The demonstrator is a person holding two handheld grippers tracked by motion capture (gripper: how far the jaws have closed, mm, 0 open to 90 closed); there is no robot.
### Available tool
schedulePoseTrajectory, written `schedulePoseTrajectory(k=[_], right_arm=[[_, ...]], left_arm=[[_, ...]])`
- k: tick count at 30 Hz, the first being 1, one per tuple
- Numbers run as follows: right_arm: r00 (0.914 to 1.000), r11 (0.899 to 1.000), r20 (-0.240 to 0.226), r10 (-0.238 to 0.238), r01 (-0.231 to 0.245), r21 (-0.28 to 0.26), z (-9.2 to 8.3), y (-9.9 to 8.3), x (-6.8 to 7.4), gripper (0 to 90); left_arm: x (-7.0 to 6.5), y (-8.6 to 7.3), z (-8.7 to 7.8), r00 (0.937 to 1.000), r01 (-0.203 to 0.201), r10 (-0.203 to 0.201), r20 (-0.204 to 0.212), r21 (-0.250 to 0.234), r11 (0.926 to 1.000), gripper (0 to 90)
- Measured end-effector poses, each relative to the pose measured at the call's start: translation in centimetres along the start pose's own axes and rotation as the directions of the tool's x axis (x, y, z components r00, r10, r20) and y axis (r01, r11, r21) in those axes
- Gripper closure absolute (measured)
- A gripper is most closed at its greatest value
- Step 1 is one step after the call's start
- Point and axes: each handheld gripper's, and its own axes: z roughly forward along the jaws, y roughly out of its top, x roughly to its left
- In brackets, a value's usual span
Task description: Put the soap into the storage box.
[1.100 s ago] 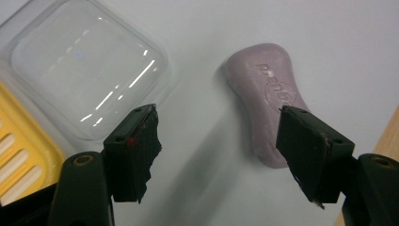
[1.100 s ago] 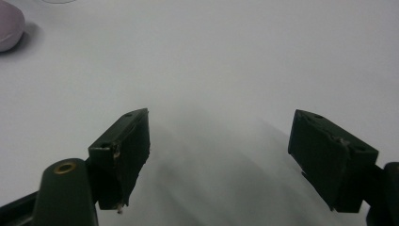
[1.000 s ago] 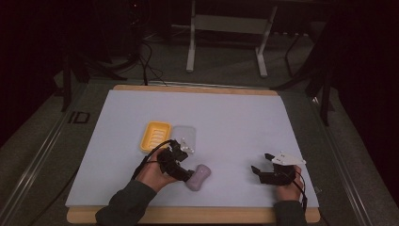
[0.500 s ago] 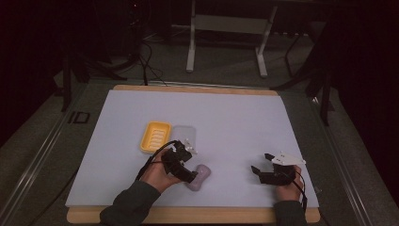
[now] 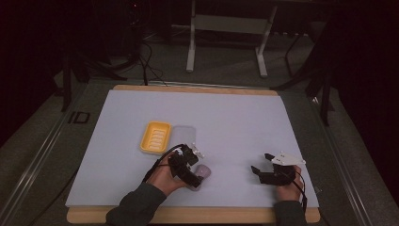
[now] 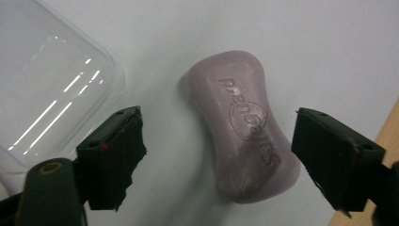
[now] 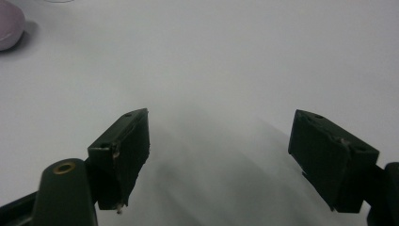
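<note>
A: High view, near left of the tabletop. Left tool has slid a little to the right over the last second and now sits right over the soap bar. Right tool has not budged, parked near right.

B: What does that shift mean for the job?

A: My read: the approach is about finished and a grab of the soap comes next. Nothing lifted yet.

B: Left gripper view, jaw state?

A: Wide apart. Soap bar lies flat between them, pale purple, embossed lettering up. Neither pad touches it; the right pad stands just beside the bar's lower end, the left pad farther off with bare surface between.

B: Anything else close by?

A: Clear lid at the left of that view, near the left pad but apart from it. From above, the yellow soap dish sits just beyond, touching or nearly touching the lid; can't tell which.

B: Right tool?

A: Right gripper view: jaws spread wide, nothing between, hovering over bare tabletop. Corner of the soap at far upper left, well apart.
</note>
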Motion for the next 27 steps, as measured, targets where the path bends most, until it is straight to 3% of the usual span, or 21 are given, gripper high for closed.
schedulePoseTrajectory(k=[17, 27], right_arm=[[1.0000, 1.000, 0.001, -0.004, 0.004, -0.003, 0.0, 0.0, 0.0, 20.6], [1.0000, 1.000, 0.000, -0.004, 0.004, -0.003, 0.0, 0.0, 0.0, 20.5]], left_arm=[[-1.0, 0.3, 2.1, 0.9994, 0.025, -0.025, -0.025, 0.029, 0.9993, 7.3], [-0.9, 0.4, 3.2, 0.9988, 0.048, -0.048, -0.012, 0.040, 0.9980, 10.8]])
